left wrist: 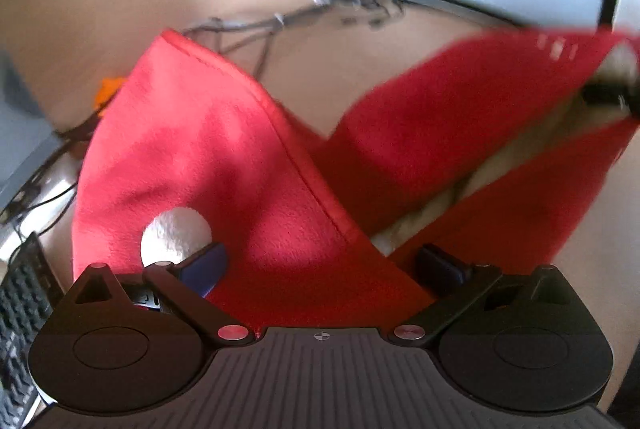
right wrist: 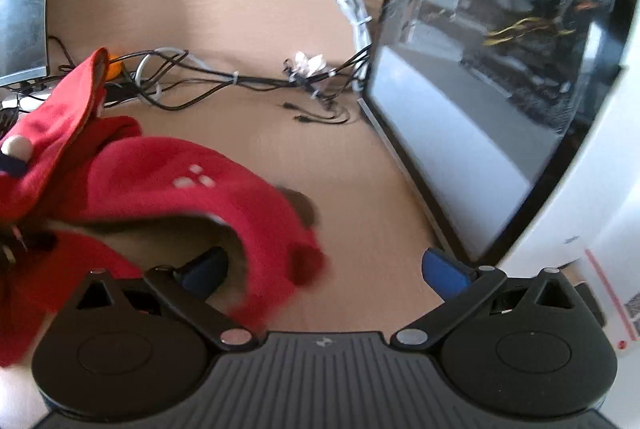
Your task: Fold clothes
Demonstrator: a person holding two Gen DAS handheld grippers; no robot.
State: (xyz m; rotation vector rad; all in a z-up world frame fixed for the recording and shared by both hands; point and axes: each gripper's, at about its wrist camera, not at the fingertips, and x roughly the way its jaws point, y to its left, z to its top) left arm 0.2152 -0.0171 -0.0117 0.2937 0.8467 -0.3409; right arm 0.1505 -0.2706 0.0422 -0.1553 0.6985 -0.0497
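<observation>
A red fleece garment with a white round patch hangs in front of my left gripper, raised above the wooden table. Its jaws stand wide apart, with red cloth lying between the blue pads. The garment also shows in the right wrist view, blurred, with small white marks. My right gripper is open. The cloth drapes over its left pad; its right pad is bare. A dark gripper tip pokes through the cloth at the right of the left wrist view.
The wooden table carries a tangle of black and white cables. A glass-sided computer case stands at the right. A keyboard lies at the left. An orange object sits behind the garment.
</observation>
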